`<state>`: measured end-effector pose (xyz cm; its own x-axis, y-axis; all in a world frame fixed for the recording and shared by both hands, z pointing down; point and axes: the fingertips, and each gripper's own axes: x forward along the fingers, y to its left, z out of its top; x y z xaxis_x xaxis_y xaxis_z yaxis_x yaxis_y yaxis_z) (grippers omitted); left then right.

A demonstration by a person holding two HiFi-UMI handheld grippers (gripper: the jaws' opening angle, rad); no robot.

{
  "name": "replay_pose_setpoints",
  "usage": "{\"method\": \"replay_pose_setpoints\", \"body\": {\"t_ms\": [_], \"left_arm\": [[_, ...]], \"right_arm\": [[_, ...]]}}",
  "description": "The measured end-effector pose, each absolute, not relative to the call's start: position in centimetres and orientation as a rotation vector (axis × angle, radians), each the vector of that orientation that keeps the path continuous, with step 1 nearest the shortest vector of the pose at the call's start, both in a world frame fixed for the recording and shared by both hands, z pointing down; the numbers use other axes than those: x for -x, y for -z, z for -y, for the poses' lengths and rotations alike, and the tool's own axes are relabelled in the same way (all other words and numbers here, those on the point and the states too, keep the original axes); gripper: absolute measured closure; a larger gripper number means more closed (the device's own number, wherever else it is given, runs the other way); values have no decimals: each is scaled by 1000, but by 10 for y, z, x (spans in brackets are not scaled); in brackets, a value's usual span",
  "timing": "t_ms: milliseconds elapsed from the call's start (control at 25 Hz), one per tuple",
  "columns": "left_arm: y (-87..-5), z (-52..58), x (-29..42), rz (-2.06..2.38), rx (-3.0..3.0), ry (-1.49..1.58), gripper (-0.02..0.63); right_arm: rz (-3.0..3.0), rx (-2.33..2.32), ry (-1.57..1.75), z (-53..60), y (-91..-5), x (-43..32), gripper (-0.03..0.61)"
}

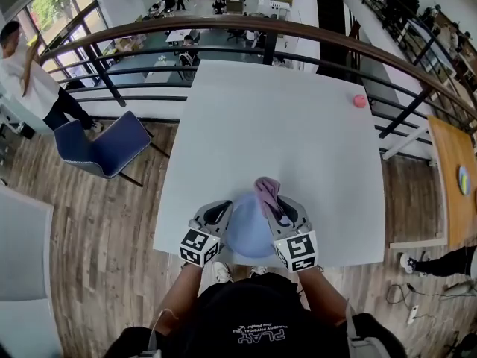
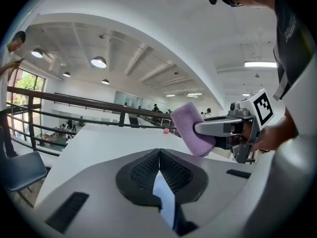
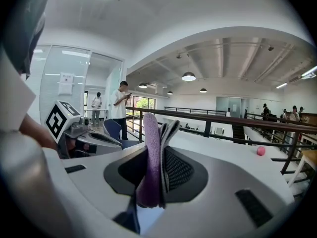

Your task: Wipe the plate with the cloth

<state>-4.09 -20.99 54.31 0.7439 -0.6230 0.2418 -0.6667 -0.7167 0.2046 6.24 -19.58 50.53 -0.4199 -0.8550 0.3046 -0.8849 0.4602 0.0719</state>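
A pale blue plate [image 1: 250, 230] is held up at the near edge of the white table [image 1: 283, 125]. My left gripper [image 1: 219, 215] is shut on the plate's left rim; in the left gripper view a thin blue sliver of the plate [image 2: 164, 197] shows between the closed pads. My right gripper [image 1: 280, 213] is shut on a purple cloth [image 1: 267, 191], which stands up above the plate's right side. The cloth [image 3: 150, 157] fills the right gripper's jaws, and the cloth [image 2: 192, 129] also shows in the left gripper view, to the right of and beyond its jaws.
A small pink ball [image 1: 360, 101] lies at the table's far right. A blue chair [image 1: 104, 148] stands left of the table, with a person [image 1: 26, 73] beyond it. A curved railing [image 1: 223, 32] runs behind, and a wooden table [image 1: 453, 177] is at the right.
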Motion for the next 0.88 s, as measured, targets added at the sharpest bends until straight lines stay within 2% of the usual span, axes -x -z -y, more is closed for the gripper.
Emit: {"method": "replay_pose_setpoints", "body": {"t_ms": [880], "left_arm": [[-686,198,73,1114,-2247,-606,601]], "right_arm": [[2311,-1416,-464,187,-617,-86,479]]}}
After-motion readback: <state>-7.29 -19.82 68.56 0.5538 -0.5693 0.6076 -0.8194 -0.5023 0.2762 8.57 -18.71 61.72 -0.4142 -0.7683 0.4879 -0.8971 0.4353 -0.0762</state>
